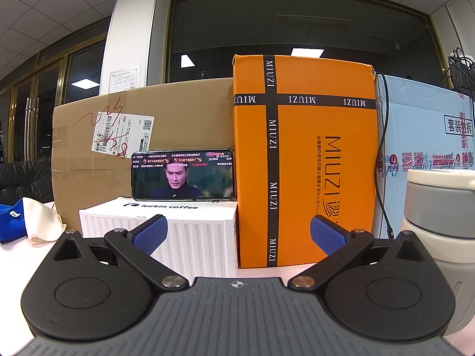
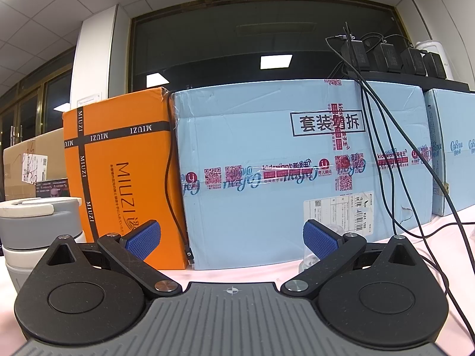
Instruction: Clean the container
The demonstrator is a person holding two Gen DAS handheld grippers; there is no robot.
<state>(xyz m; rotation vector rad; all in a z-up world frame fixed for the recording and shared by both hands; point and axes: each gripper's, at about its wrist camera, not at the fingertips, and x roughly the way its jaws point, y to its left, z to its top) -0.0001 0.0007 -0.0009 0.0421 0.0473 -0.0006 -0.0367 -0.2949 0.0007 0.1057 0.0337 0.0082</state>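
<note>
A grey and white round container (image 1: 439, 222) with a white lid stands upright on the white table at the right edge of the left wrist view. It also shows at the left edge of the right wrist view (image 2: 38, 228). My left gripper (image 1: 237, 234) is open and empty, facing the boxes, with the container to its right. My right gripper (image 2: 231, 238) is open and empty, with the container to its left. A blue cloth (image 1: 10, 222) and a cream cloth (image 1: 41, 222) lie at the far left.
Boxes line the back: a brown carton (image 1: 118, 148), an orange MIUZI box (image 1: 302, 160), a light blue box (image 2: 297, 163). A phone (image 1: 182, 175) stands on a white luckin coffee box (image 1: 160, 225). Black cables (image 2: 415, 163) hang at the right.
</note>
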